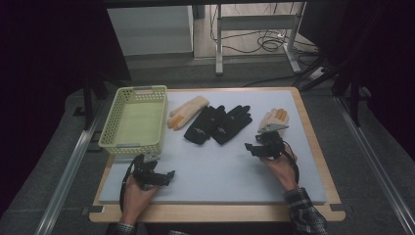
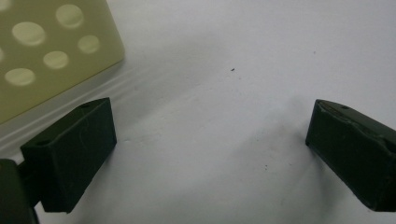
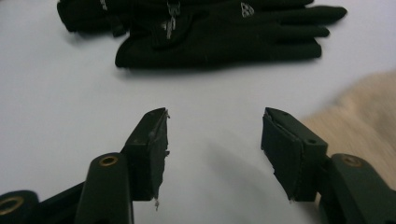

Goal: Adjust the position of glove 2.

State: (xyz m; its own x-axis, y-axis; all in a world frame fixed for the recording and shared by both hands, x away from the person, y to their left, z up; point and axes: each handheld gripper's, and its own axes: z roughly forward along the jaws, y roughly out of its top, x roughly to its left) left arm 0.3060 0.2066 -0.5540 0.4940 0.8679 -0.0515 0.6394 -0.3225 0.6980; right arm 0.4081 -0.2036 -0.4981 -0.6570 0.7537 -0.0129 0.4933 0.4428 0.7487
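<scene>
Your right gripper (image 1: 258, 145) low over the white mat (image 1: 220, 166), wrist angled toward ten o'clock, jaws apart with nothing between — tan knit glove (image 1: 274, 119) just beyond at one o'clock, black glove pair (image 1: 218, 124) at eleven, left gripper (image 1: 165, 175) spread wide and empty beside the pale green perforated plastic basket (image 1: 134, 122).

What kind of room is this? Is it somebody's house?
Probably not a house; it looks like a lab or workshop. The table has a plain white mat, loose cables trail over the floor behind it beside a metal desk frame, and a person holds a hand-held gripper near gloves.
</scene>
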